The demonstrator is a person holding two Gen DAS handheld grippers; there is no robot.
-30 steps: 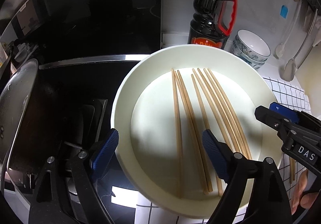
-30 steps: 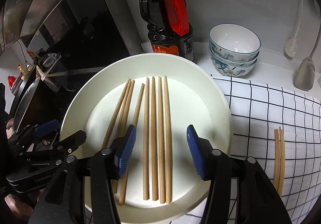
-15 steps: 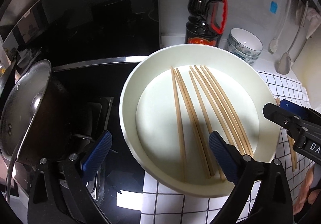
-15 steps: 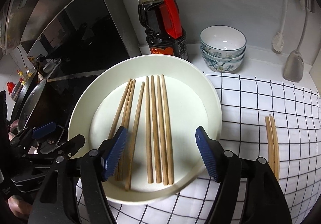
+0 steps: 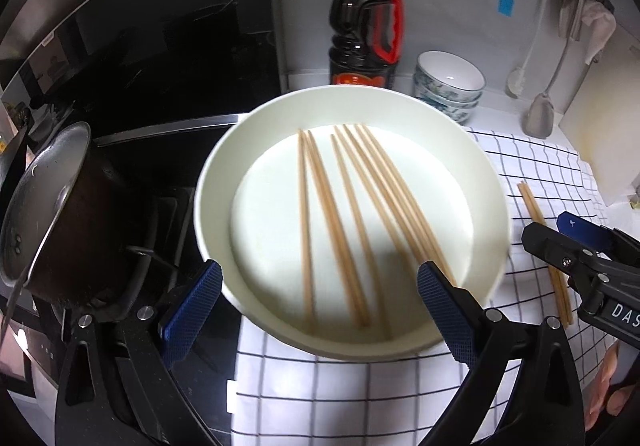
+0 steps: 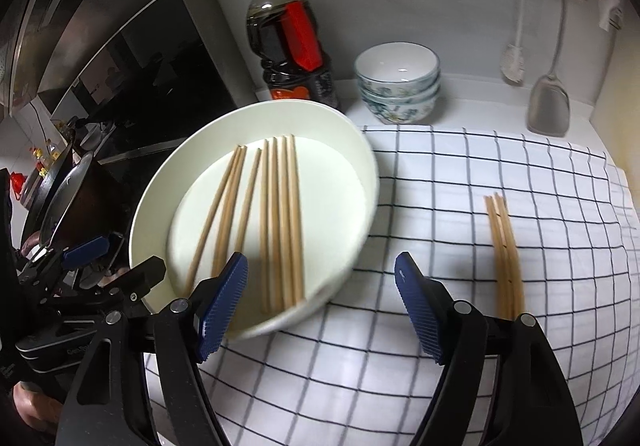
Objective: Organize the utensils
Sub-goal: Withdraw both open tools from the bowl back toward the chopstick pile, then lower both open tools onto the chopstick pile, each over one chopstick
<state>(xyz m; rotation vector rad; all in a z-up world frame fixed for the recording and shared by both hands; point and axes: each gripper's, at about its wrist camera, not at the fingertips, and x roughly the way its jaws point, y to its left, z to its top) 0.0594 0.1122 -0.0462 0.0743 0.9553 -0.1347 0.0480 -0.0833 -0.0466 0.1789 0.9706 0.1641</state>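
A white plate (image 5: pixel 486 182) (image 6: pixel 356 142) holds several wooden chopsticks (image 5: pixel 356 214) (image 6: pixel 280 214) and rests at the left end of a checked cloth (image 6: pixel 460 246). A pair of chopsticks (image 6: pixel 505 246) (image 5: pixel 540 230) lies on the cloth to the right of the plate. My left gripper (image 5: pixel 320 306) is open and empty, above the plate's near rim. My right gripper (image 6: pixel 320 298) is open and empty, above the plate's right rim and the cloth. The right gripper also shows in the left wrist view (image 5: pixel 584 246), and the left gripper in the right wrist view (image 6: pixel 112 266).
A dark soy sauce bottle (image 5: pixel 366 26) (image 6: pixel 292 46) and stacked bowls (image 5: pixel 448 84) (image 6: pixel 398 82) stand behind the plate by the wall. A spatula (image 6: pixel 550 102) and a brush (image 6: pixel 514 62) hang at right. A pot (image 5: pixel 52 214) sits on the black stove at left.
Both grippers have pulled back and up from the plate, still open. The right gripper has also shifted right, so the pair of chopsticks on the cloth is nearer its fingers.
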